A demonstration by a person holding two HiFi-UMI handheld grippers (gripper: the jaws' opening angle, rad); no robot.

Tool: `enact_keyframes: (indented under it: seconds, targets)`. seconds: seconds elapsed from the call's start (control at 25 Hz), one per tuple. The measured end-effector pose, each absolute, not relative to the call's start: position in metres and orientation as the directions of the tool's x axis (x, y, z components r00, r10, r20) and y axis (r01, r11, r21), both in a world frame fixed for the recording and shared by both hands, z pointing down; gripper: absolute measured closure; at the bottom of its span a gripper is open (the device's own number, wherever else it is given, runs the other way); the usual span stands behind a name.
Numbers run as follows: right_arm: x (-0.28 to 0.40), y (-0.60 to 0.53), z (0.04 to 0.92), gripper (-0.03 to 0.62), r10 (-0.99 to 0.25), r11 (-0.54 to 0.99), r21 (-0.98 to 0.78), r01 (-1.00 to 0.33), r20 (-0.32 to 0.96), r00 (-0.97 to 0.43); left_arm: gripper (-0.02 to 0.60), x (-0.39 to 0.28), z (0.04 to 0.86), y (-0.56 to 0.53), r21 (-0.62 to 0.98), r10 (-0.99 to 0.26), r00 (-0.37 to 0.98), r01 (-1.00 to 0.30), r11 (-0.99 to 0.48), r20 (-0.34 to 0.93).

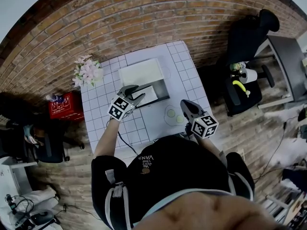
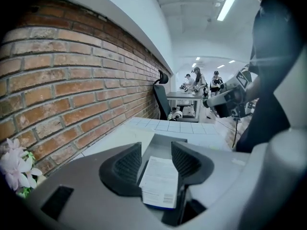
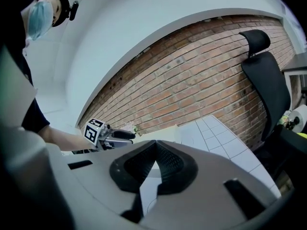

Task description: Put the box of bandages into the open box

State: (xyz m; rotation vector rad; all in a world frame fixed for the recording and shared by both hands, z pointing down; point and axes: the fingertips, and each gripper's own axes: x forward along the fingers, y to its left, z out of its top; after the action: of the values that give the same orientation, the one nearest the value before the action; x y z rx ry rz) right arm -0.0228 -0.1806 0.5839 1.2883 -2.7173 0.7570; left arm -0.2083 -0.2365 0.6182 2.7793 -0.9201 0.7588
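Observation:
On the white gridded table [image 1: 187,75] stands the open box [image 1: 165,92], its pale lid [image 1: 141,72] folded back toward the wall. My left gripper [image 1: 134,92] reaches in over the box's left side. In the left gripper view its jaws [image 2: 157,150] hold the box of bandages [image 2: 158,181], white with a barcode and a blue edge, above the grey box wall [image 2: 168,138]. In the head view the bandage box [image 1: 148,95] shows white inside the open box. My right gripper [image 1: 187,105] hovers to the right, jaws shut together [image 3: 156,143] on nothing.
Pale green discs [image 1: 173,115] lie on the table in front of the right gripper. A bunch of flowers [image 1: 86,71] sits at the table's left far corner, with a red crate [image 1: 64,107] on the floor beside it. A black chair [image 1: 247,37] stands to the right.

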Motion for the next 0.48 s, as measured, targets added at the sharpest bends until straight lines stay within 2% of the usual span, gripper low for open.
enact_keyframes:
  seconds: [0.2, 0.48]
  targets:
    - [-0.034, -0.18, 0.579, 0.6, -0.727, 0.538, -0.397, -0.744, 0.229, -0.647, 0.39, -0.21, 0.592, -0.224, -0.06, -0.573, 0.712, -0.605, -0.794, 0.407]
    - [-0.043, -0.178, 0.57, 0.6, -0.732, 0.542, -0.375, -0.752, 0.229, -0.642, 0.448, -0.217, 0.558, -0.2, -0.031, -0.639, 0.717, -0.658, -0.752, 0.278]
